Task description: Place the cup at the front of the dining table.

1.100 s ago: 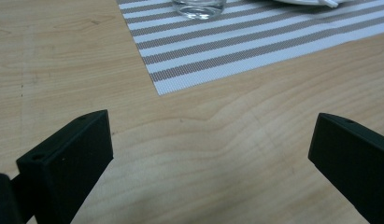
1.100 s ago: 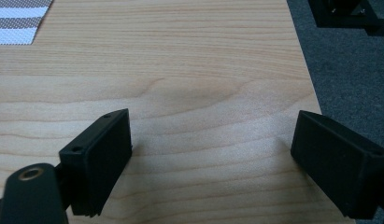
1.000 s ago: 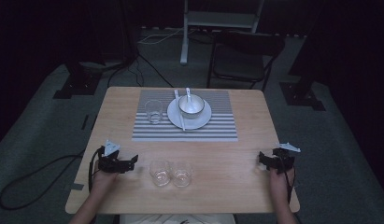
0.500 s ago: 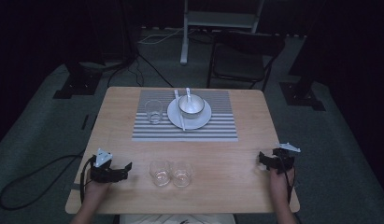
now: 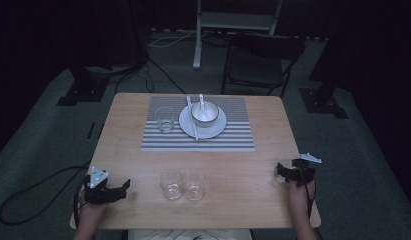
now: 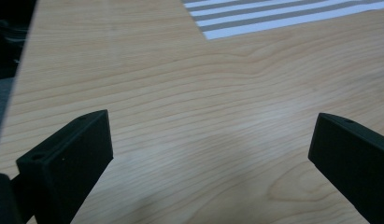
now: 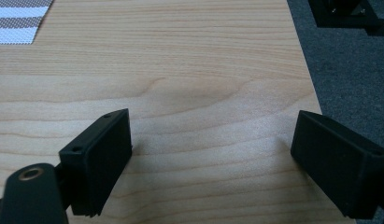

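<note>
Leftward and toward the near edge is where the left tool (image 5: 124, 186) has drifted over the last second, away from the two glasses; the right tool (image 5: 280, 170) has hardly shifted.

One wooden counter (image 5: 143, 210) carries everything. One striped placemat (image 5: 233, 132) lies on its far half. On the mat sits one white plate (image 5: 215, 129), with one bowl (image 5: 204, 113) on it, one white spoon (image 5: 201, 100) leaning in the bowl, and one pair of chopsticks (image 5: 193, 127) laid across the plate's left part. One drinking glass (image 5: 164, 119) stands on the mat just left of the plate. Two more clear glasses (image 5: 183, 185) stand side by side, touching or nearly so, near the front edge, between the two tools and nearer the left one. That makes three glasses.

Both hands rest low at the counter's near corners, forearms entering from the bottom. The left tool lies near the front left corner, pointing right toward the glass pair, jaws spread wide over bare wood in the left gripper view. The right tool sits near the right edge, pointing inward, jaws likewise wide apart and holding nothing.

One dark chair (image 5: 260, 62) stands beyond the counter; the room behind is too dim to make out. The forearms are cut off by the lower edge.
</note>
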`<state>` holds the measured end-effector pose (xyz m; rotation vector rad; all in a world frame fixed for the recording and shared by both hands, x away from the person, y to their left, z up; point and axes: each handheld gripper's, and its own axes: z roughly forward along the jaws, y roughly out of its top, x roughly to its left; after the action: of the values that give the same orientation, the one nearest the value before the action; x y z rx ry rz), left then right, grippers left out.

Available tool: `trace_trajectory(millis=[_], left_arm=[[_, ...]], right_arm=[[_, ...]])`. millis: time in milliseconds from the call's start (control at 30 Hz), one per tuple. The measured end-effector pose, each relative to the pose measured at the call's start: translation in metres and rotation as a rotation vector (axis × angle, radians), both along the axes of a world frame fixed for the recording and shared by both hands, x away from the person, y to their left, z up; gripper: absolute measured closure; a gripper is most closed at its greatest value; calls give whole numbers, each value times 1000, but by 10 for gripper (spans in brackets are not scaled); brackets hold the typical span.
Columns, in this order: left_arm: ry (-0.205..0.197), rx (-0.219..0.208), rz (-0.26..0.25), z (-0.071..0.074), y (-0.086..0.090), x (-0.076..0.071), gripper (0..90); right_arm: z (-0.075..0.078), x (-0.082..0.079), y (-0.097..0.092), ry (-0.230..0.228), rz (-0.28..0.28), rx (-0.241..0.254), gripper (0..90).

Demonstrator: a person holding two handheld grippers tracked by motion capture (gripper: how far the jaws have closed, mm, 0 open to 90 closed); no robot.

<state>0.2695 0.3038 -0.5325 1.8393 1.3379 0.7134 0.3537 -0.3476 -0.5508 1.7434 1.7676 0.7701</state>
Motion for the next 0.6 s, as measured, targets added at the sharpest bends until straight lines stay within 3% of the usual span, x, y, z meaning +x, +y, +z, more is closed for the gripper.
trace_trajectory(millis=[200,600], left_arm=[[-2,-18,40,0,15,-9,4],[5,-3,111,-2,42,-32,4]], right_arm=[[0,0,0,1,0,0,119],[0,-1,0,1,0,0,119]])
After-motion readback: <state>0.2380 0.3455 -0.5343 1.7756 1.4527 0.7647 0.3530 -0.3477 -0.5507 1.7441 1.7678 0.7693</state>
